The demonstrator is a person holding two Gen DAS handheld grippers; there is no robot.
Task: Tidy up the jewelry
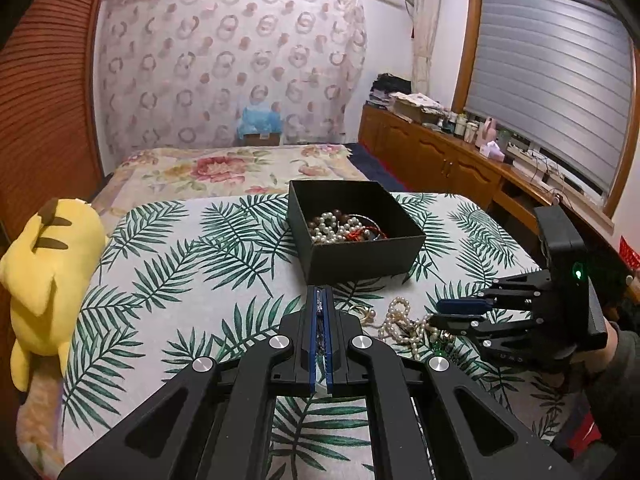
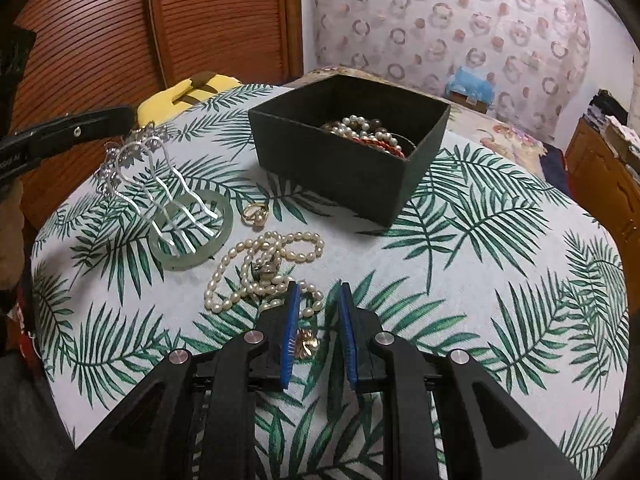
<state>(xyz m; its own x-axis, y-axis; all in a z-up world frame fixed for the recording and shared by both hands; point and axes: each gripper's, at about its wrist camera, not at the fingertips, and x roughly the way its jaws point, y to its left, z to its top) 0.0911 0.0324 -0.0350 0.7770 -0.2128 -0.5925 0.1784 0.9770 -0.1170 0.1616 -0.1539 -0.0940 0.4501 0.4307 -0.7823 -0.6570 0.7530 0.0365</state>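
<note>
Centrally, matte black square box (image 2: 344, 168) heaped with pearls, left gripper (image 1: 320, 300) pinching silver wavy-toothed hair comb (image 2: 160, 184), right gripper (image 2: 318, 300) slightly parted over pearl strand (image 2: 264, 268), holding nothing.

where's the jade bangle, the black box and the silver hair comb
jade bangle (image 2: 224, 236): right wrist view, right side of the ring.
black box (image 2: 340, 176): right wrist view, near outer wall.
silver hair comb (image 2: 132, 152): right wrist view, flowered top.

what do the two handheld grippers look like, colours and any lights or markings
Both are matte black linkage grippers with round silver pivot screws and long fingers lined with blue ribbed pads. The left gripper shows triangular cut-outs in its arms. The right gripper matches it; seen from the left wrist camera, its boxy black body carries a small green light. A dark sleeve shows behind it.
</note>
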